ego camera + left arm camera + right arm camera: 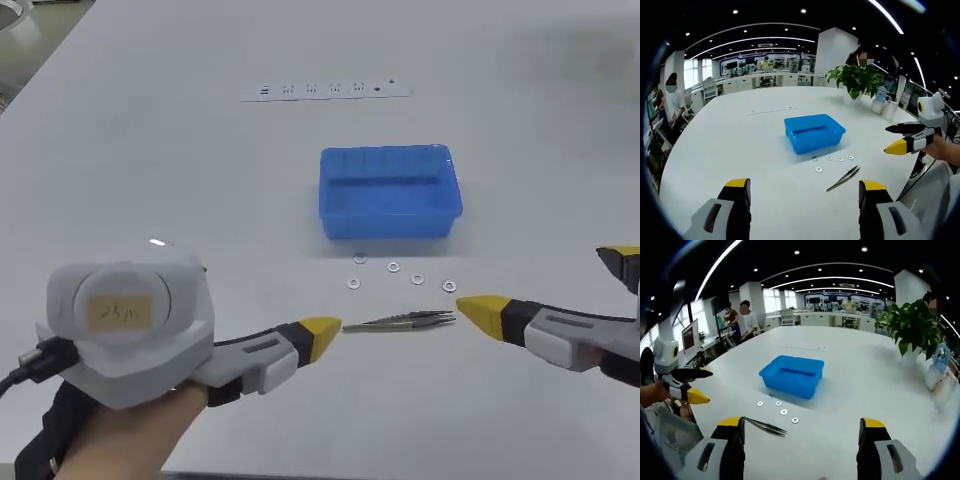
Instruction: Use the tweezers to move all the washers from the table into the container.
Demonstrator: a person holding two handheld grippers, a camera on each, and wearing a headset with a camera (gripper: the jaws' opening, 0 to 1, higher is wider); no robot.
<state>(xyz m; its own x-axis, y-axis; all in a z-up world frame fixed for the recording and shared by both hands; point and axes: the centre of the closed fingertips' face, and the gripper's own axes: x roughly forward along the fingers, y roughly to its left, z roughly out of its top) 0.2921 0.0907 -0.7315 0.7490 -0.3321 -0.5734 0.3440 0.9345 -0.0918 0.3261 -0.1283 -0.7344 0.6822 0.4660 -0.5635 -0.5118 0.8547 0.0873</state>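
- The left gripper [805, 186] hangs low over the counter [150, 170], jaws released and wide apart, with nothing in them. The tweezers [400, 321] lie ahead of it, toward its right jaw.
- The tweezers rest flat on the counter. Their long axis runs crosswise between the grippers, one end near each gripper's yellow tip.
- Five washers [393, 267] are scattered just beyond the tweezers, in front of the blue container [385, 218]. No washer can be made out inside it.
- The right gripper [550, 283] is likewise released and empty. I judge it slightly the nearer; its jaws should close across the thin shaft, not along it.
- The right gripper view puts the tweezers' end just beside its own left jaw, a closeness the head view flattens. The left gripper view gives both left jaws, the head view one tip.
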